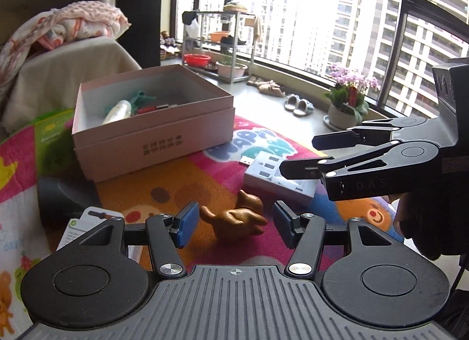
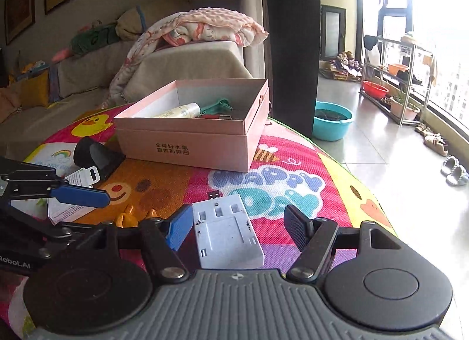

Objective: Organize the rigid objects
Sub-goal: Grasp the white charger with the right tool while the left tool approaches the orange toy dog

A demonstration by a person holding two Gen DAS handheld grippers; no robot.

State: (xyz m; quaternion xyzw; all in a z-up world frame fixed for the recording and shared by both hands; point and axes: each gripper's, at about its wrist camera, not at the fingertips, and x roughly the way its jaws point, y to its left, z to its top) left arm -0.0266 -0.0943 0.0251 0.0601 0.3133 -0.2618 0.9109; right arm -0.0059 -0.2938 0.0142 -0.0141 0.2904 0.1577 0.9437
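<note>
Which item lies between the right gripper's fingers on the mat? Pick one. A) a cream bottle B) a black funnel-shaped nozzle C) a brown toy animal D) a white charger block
D: in the right wrist view the white charger block lies on the mat between the open fingers of the right gripper, which do not press on it.

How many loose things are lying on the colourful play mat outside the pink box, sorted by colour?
Brown: 1, the toy animal
White: 2, the flat plastic block and the printed card
Black: 2, the cone-shaped piece and the small USB plug
Total: 5
</note>
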